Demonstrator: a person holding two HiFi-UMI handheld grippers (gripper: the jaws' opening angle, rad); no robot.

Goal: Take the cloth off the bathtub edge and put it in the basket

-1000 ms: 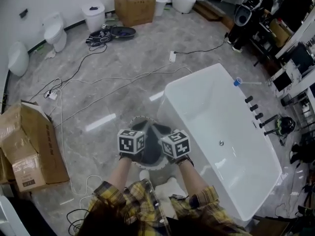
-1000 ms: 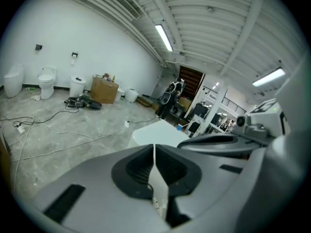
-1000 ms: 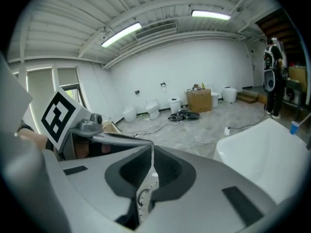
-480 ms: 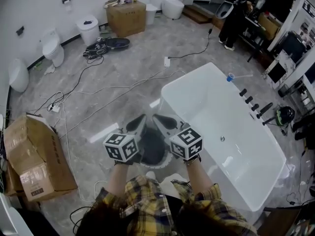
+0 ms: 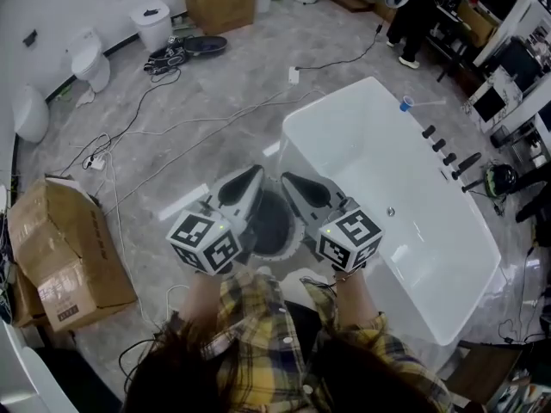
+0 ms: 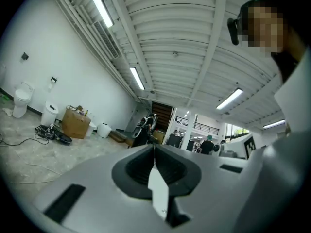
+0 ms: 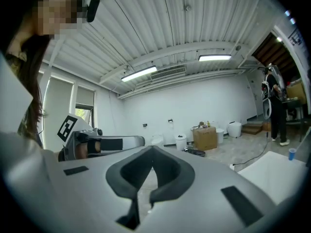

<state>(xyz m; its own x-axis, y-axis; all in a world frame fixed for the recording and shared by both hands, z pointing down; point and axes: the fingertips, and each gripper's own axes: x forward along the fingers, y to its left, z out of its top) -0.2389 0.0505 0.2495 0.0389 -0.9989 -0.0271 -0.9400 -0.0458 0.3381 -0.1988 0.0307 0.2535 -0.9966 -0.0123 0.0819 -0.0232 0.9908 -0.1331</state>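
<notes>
The grey left gripper (image 5: 251, 177) has its jaws pressed together on nothing. Between it and the right gripper (image 5: 293, 183), likewise closed and empty, a round basket (image 5: 277, 254) with a pale scalloped rim sits on the grey marbled floor (image 5: 198, 101). Its inside is dark; whether that is the cloth cannot be told. The white oblong bathtub (image 5: 387, 170) stands just beside it.

Grey marble-tile floor (image 5: 215, 93) carried everything. White bathtub (image 5: 379, 166) stood at right centre, a dark round basket (image 5: 275, 231) just left of it at centre. Open cardboard box (image 5: 65, 252) lay at left; another box (image 5: 219, 0), white bin (image 5: 153, 24) and toilet (image 5: 90, 54) at upper left. Cables (image 5: 155, 144) trailed across the middle.
</notes>
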